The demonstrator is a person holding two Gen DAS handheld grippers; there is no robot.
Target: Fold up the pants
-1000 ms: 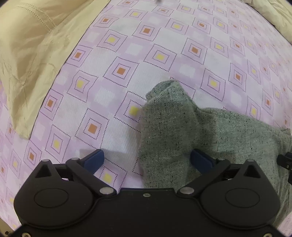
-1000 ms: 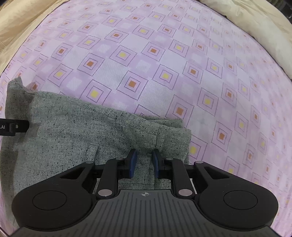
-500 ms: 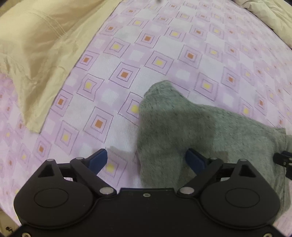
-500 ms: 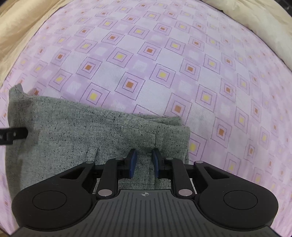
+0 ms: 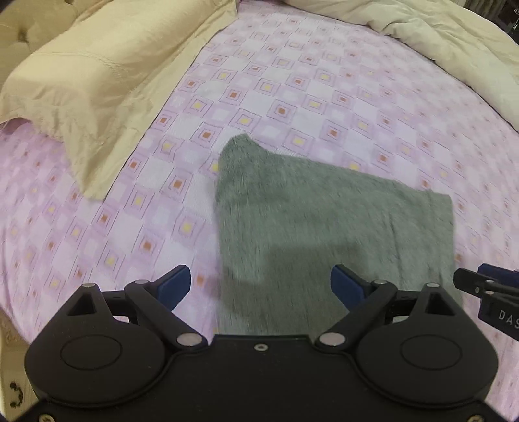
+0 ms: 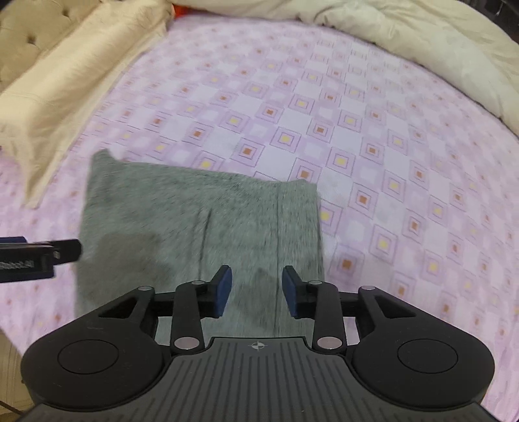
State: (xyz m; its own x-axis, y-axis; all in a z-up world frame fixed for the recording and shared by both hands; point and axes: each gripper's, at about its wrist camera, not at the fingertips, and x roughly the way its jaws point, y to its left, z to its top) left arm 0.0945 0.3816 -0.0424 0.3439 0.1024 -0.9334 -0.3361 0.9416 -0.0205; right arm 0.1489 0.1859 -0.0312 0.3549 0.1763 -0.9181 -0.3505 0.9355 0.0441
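Grey speckled pants [image 5: 324,220] lie folded into a compact slab on the pink patterned bedsheet [image 5: 292,97]. My left gripper [image 5: 259,280] hovers above their left part, its jaws wide and opening a little, with no cloth pinched. In the right wrist view the pants [image 6: 194,220] show a seam running down their right side. My right gripper [image 6: 258,282] hangs over that seam with its jaws opening and nothing pressed between the pads. One finger of the right gripper [image 5: 486,285] shows at the right edge of the left wrist view.
A cream pillow [image 5: 81,81] lies along the left of the bed, with a tufted headboard [image 6: 26,29] behind it. A cream duvet [image 5: 438,42] is bunched at the far right. Bare sheet stretches beyond the pants.
Both grippers have lifted away from the pants, so more of the bed shows. The right jaws, almost closed low on the cloth before, have spread apart. The pants lie where they were.
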